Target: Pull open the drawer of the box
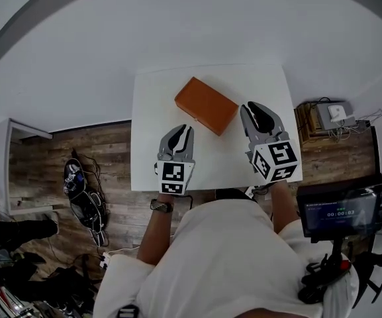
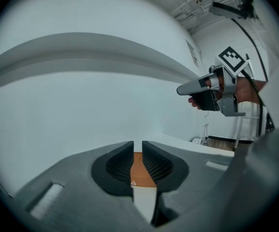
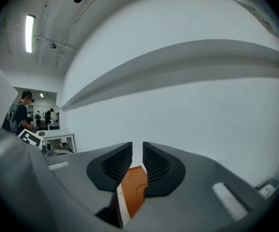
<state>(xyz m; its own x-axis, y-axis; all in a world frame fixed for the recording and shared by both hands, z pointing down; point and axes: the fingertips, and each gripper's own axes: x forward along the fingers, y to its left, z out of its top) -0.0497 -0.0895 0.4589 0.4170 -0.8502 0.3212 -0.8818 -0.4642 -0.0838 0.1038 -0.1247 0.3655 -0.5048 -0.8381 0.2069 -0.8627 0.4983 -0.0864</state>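
I hold my left gripper point(image 1: 184, 132) and my right gripper point(image 1: 258, 109) over the white square table point(image 1: 151, 111), one at each side of the flat orange rectangular box point(image 1: 206, 105). The box lies at a slant toward the far middle of the tabletop and reads as one closed block, the drawer not pulled out. My left tongs point at its near long edge from just beside it, and my right tongs stand just off its right end; I cannot tell whether either touches it. In the left gripper view, the left gripper point(image 2: 137, 153) has its jaws a narrow gap apart, clamped on nothing, with the box point(image 2: 140, 170) showing through the slot. In the right gripper view, the right gripper point(image 3: 137, 153) stands likewise parted, and the box point(image 3: 133, 190) lies beyond its tips.
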